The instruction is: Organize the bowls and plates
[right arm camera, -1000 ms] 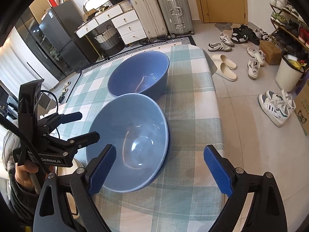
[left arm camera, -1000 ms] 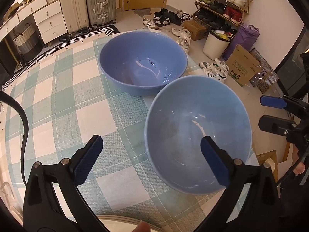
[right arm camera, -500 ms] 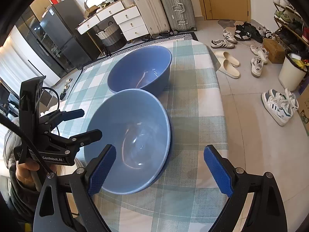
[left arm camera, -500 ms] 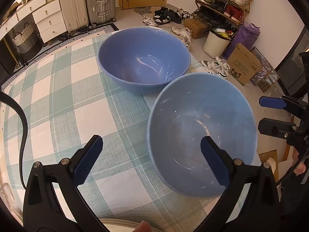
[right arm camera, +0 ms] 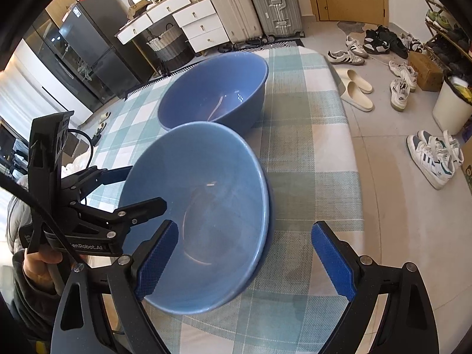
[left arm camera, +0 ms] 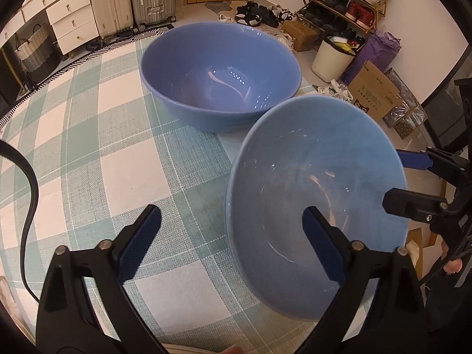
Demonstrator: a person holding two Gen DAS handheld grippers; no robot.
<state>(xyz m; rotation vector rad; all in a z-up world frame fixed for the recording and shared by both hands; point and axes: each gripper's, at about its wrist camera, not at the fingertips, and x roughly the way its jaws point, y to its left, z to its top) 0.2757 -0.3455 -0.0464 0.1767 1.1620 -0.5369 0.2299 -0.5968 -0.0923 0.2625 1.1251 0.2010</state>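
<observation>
left gripper (left arm camera: 230,236) wide, nothing in it | right gripper (right arm camera: 244,250) wide too, I've got it at the near bowl (right arm camera: 194,215) | near bowl on the checked tabletop (left arm camera: 88,135), right beside the far bowl (left arm camera: 219,73)

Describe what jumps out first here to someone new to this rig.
Two big blue bowls dominate: the lighter near bowl sits close under both cameras, with the darker far bowl right behind it on the green-and-white checked tablecloth. The open left gripper and open right gripper straddle opposite sides of the near bowl's rim. Behind, suitcases stand by the wall and shoes litter the floor.
</observation>
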